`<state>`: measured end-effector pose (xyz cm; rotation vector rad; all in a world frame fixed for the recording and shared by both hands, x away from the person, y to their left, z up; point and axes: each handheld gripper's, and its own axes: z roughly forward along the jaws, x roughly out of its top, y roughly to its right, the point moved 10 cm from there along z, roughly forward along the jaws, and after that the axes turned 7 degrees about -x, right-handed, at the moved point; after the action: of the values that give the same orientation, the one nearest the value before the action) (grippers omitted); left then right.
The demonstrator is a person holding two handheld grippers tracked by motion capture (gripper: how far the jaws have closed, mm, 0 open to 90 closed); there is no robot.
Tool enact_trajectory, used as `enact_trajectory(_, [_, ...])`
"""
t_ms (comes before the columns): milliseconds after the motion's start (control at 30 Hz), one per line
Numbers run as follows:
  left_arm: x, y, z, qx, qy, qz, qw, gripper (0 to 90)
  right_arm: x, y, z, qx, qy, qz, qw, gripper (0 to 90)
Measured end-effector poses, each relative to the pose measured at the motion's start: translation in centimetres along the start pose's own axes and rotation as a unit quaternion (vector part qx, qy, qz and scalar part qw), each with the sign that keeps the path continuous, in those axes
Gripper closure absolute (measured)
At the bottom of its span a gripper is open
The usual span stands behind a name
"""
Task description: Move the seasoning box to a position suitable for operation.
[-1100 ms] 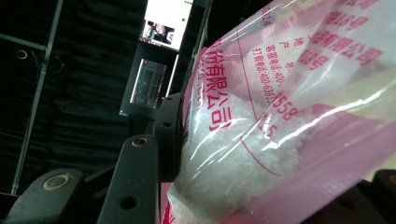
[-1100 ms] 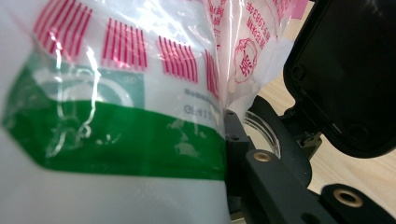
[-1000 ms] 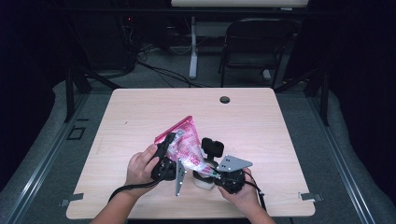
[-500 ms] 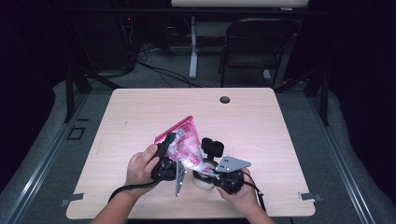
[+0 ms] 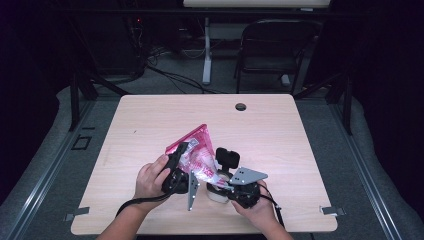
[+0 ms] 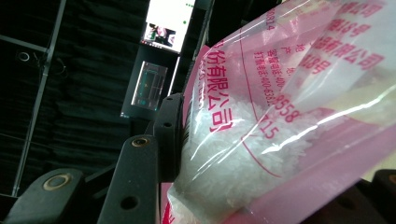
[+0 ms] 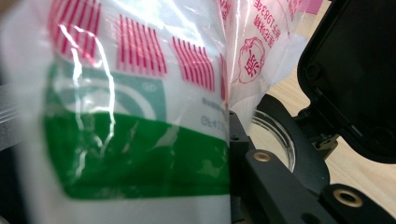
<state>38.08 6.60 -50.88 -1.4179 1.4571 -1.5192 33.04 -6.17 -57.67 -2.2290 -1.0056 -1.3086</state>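
bag: pink-printed plastic bag [image 5: 196,152] of white granules was held tilted over the near middle of the desk [image 5: 300,150], above a small white cup [image 5: 216,194].
left hand-held gripper [image 5: 181,159]: jaws part closed, clamped on the bag's upper side.
right hand-held gripper [image 5: 220,181]: jaws pinched shut on the bag's lower corner.
advice: the mouth looked best kept over the cup, both grips firm, tilt slow.

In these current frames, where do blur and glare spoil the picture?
Right gripper view: the bag is close and blurred, with white glare streaks. Left gripper view: print stays sharp, glare bands cross the plastic. High view: the table is evenly lit, surroundings dark.
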Motion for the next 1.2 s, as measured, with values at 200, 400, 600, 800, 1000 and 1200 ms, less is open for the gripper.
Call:
enact_trajectory(200, [0.02, 0.01, -0.04, -0.001, 0.000, -0.001, 1.0000, 62.7, 0.01, -0.03, -0.01, 0.001, 0.000, 0.000, 1.0000, 89.3])
enact_trajectory(400, [0.00, 0.03, -0.03, -0.001, 0.000, -0.002, 1.0000, 62.7, 0.01, -0.03, 0.00, 0.001, 0.000, 0.000, 1.0000, 89.3])
enact_trajectory(600, [0.01, 0.03, -0.04, -0.001, 0.000, -0.002, 1.0000, 62.7, 0.00, -0.03, 0.00, 0.000, 0.000, 0.000, 1.0000, 89.3])
enact_trajectory(800, [0.04, -0.05, -0.05, 0.001, 0.002, -0.002, 1.0000, 62.7, 0.01, -0.05, 0.01, 0.000, 0.001, 0.000, 1.0000, 89.3])
enact_trajectory(1000, [0.04, -0.04, -0.05, 0.001, 0.002, -0.002, 1.0000, 62.7, 0.00, -0.07, 0.03, 0.001, 0.000, 0.000, 1.0000, 89.3])
enact_trajectory(1200, [0.11, -0.13, -0.07, 0.004, 0.004, 0.001, 1.0000, 62.7, -0.03, -0.07, 0.06, 0.001, 0.000, 0.000, 1.0000, 89.3])
